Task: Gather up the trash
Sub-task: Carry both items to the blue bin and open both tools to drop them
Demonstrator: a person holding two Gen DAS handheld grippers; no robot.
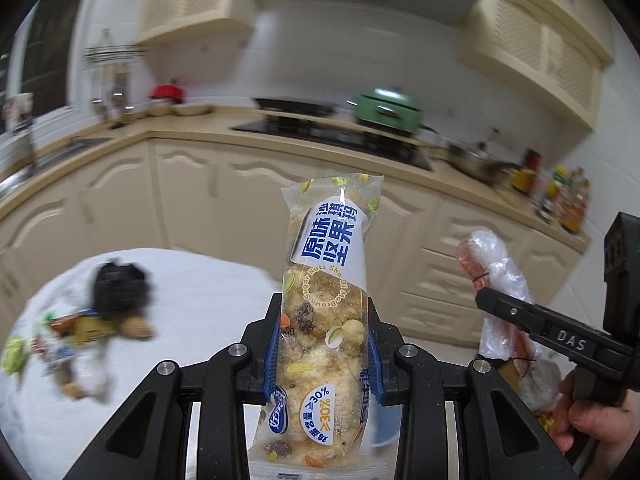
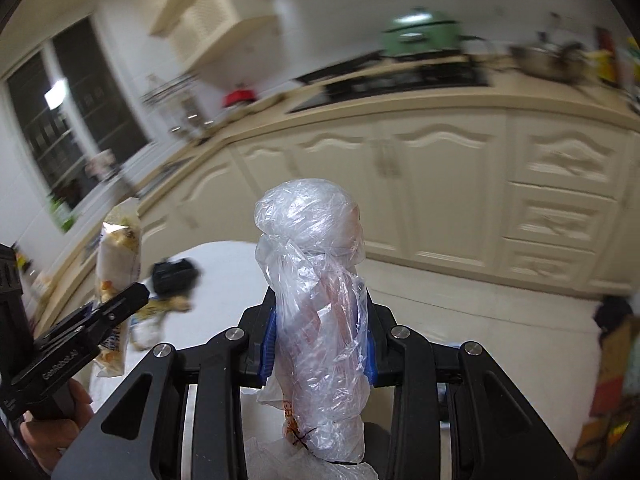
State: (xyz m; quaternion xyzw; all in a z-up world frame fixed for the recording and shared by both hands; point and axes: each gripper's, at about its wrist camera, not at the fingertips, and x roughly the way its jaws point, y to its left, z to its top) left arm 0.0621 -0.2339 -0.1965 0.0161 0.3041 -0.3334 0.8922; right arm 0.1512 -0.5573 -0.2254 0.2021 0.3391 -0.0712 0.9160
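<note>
Left wrist view: set just behind the left gripper [image 1: 322,344], facing forward and slightly down past its jaws toward far kitchen cabinets [image 1: 192,192] and stove [image 1: 332,136]. Right wrist view: set likewise behind the right gripper [image 2: 320,344], tilted. Shared by both: white desk [image 1: 200,300] near left, green pot [image 1: 386,108], cabinets, and each other's gripper at the frame edge.
</note>
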